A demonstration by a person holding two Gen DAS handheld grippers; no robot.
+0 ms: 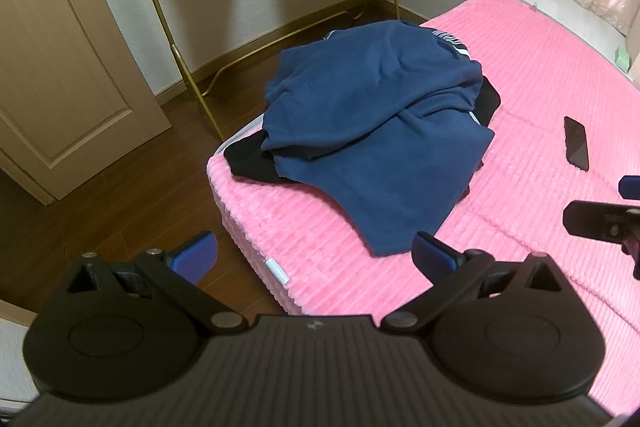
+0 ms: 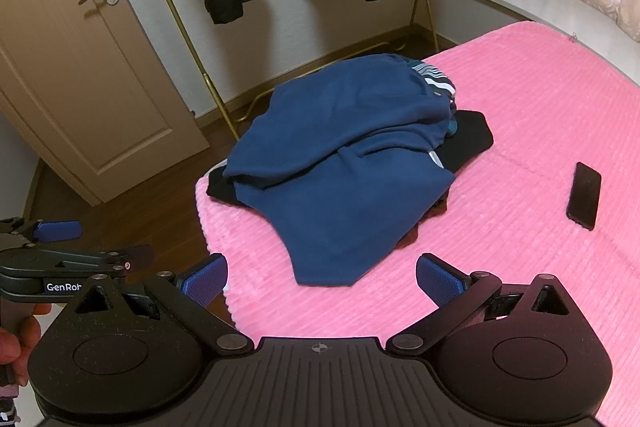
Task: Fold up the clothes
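Clothes sit heaped on the near-left corner of the pink bed point(image 1: 540, 75), and I have both tools hovering short of them. My left hand-held gripper point(image 1: 316, 255) is spread wide with nothing between its blue pads, and my right hand-held gripper point(image 2: 322, 277) is spread just as wide and equally empty. The blue garment point(image 1: 372, 131) drapes over the pile, lying ahead of and below both tools, its long axis running from the far side of the heap down to a hem point nearest me. That hem lies just ahead of the right tool and close beside the left one's right pad, so I judge either could reach it. Beneath it I see a black garment point(image 1: 248, 159) and a striped piece point(image 2: 434, 79). A phone point(image 2: 584, 195) lies apart on the right. I see no containers.
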